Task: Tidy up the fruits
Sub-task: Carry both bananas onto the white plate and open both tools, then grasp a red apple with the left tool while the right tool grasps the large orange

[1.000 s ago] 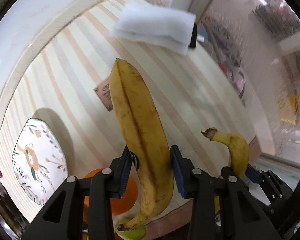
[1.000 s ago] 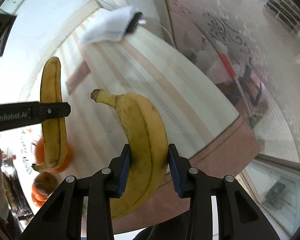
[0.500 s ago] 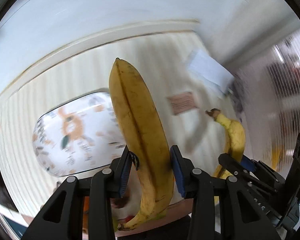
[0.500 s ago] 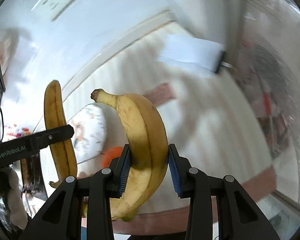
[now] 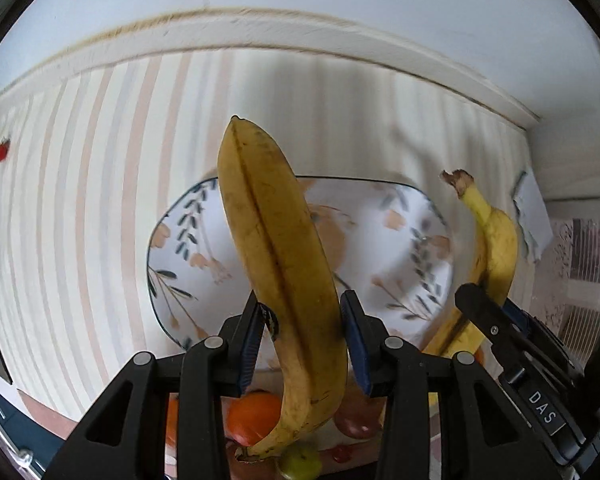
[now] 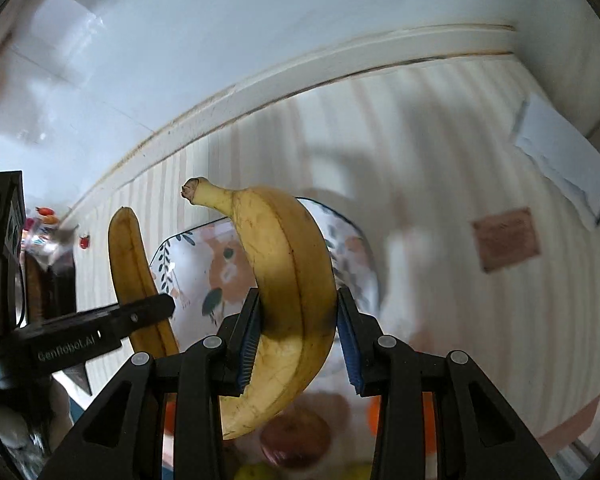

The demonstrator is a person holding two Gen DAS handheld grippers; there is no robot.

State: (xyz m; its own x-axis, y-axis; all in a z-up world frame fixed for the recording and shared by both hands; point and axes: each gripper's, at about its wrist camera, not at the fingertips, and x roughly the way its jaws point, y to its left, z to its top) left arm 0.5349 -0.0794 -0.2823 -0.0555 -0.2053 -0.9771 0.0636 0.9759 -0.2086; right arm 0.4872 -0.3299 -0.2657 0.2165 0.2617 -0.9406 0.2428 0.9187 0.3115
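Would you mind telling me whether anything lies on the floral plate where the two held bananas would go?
Nothing visible does. The floral white plate shows only its pattern. The left banana and right banana are each clamped in jaws in front of it, hiding its middle.

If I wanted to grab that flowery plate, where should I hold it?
Grab the plate by its rim, on the edge nearest you, coming in low from the front. It lies flat on the striped tablecloth, so only the thin raised rim gives a gripper something to pinch. Both grippers hold bananas now, so one would probably need to let go first.
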